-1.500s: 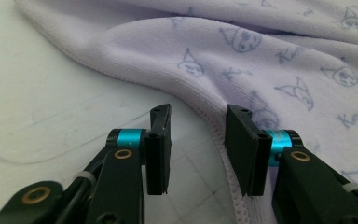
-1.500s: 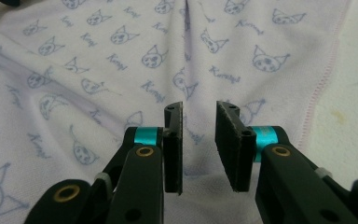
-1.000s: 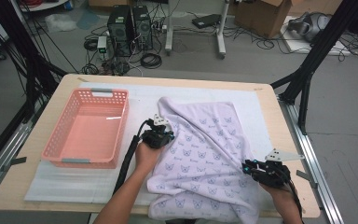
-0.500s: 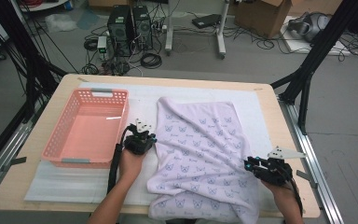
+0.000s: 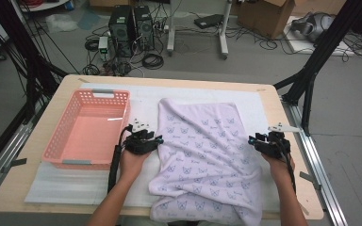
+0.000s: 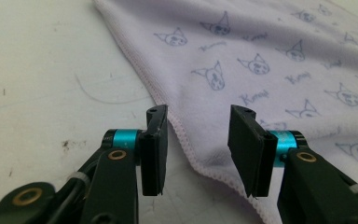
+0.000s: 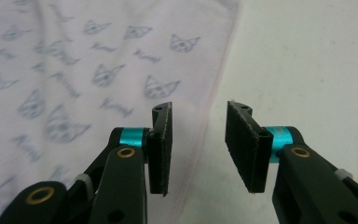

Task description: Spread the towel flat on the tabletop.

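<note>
A lilac towel [image 5: 207, 146] printed with cat faces lies spread on the white mat, its near end hanging over the table's front edge. My left gripper [image 5: 156, 140] sits at the towel's left hem. Its jaws have just been opening, and in the left gripper view the left gripper [image 6: 198, 112] stands open with the hem [image 6: 186, 140] lying loose on the mat below the gap. My right gripper [image 5: 253, 140] is at the right hem. In the right gripper view the right gripper [image 7: 199, 108] has also just been opening, over the towel's edge [image 7: 214, 93] without pressing it.
A pink plastic basket [image 5: 104, 93] stands empty on the left of the mat [image 5: 70, 183]. The wooden table [image 5: 23, 179] ends close behind my right hand. Black frame legs, cables and computer boxes sit on the floor beyond.
My left hand slid left off the towel to its left hem. The right hand moved from the near right corner farther up the right edge. The towel now lies flatter and wider.
</note>
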Motion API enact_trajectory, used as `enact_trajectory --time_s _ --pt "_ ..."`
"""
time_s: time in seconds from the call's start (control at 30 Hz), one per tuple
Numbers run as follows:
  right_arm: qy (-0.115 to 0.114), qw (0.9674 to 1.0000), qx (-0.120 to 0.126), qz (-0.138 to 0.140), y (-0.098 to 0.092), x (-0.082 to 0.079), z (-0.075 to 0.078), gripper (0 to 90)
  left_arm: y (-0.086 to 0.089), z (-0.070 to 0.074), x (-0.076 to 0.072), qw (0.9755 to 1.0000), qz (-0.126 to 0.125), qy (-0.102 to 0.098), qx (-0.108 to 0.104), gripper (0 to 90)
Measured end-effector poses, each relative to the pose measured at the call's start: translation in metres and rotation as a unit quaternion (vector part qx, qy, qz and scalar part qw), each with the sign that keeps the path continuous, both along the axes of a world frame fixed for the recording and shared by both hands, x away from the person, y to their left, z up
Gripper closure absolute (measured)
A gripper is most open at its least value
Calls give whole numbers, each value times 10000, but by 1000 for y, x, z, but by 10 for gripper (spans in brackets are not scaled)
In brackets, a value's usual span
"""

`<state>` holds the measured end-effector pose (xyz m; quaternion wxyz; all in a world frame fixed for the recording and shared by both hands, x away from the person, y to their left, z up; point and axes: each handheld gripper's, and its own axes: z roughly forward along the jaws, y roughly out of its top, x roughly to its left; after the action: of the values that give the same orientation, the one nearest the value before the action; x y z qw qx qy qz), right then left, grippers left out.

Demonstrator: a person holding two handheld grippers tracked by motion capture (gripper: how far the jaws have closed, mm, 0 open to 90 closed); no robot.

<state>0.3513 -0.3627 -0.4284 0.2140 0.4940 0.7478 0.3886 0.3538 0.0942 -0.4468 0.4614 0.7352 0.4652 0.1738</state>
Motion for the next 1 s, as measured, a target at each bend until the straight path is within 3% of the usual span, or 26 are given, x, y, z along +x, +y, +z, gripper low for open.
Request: enact_trajectory --time_s 0.23,0.3,0.33,0.37,0.4,0.47,0.5,0.57,0.63,0.7,0.8,0.9,0.93,1.0 --pt "327 9991 -245 -92 15 47 -13 609 -2 -2 5 9999 31 115 -15 554" --pt "387 9986 -363 -17 24 56 -17 674 -3 0 7 9999 10 102 -22 548" --pt "309 9986 -423 52 27 57 -17 806 -4 2 9 9999 6 108 -25 543" --pt "311 9983 -472 131 27 58 -16 851 -6 3 10 9999 2 126 -27 541" --pt "312 9974 -651 48 27 58 -14 865 -7 5 13 9999 0 145 -25 539" --pt "307 9915 -1213 -365 21 56 -10 871 -8 7 18 9999 25 139 -1 526" --pt "335 9905 -1225 -530 14 54 -9 871 -9 7 22 9999 45 143 9 526" --pt "401 9910 -1003 -784 -1 49 -10 869 -11 7 27 9998 44 185 27 522" --pt "310 9927 -885 -761 -9 43 -11 844 -12 5 31 9998 113 125 -123 523" --pt "290 9953 -655 -645 -13 40 -11 768 -15 4 39 9994 123 316 -108 522" --pt "205 9971 -331 -661 -18 37 -8 692 -20 4 49 9992 155 312 -197 523" --pt "116 9976 -217 -641 -20 36 -5 680 -25 5 63 9990 208 390 -118 524" --pt "102 9978 -203 -618 -21 36 -4 681 -25 4 66 9991 233 314 -148 524" --pt "101 9980 -186 -590 -20 35 -4 680 -27 1 76 9981 298 519 -119 519"
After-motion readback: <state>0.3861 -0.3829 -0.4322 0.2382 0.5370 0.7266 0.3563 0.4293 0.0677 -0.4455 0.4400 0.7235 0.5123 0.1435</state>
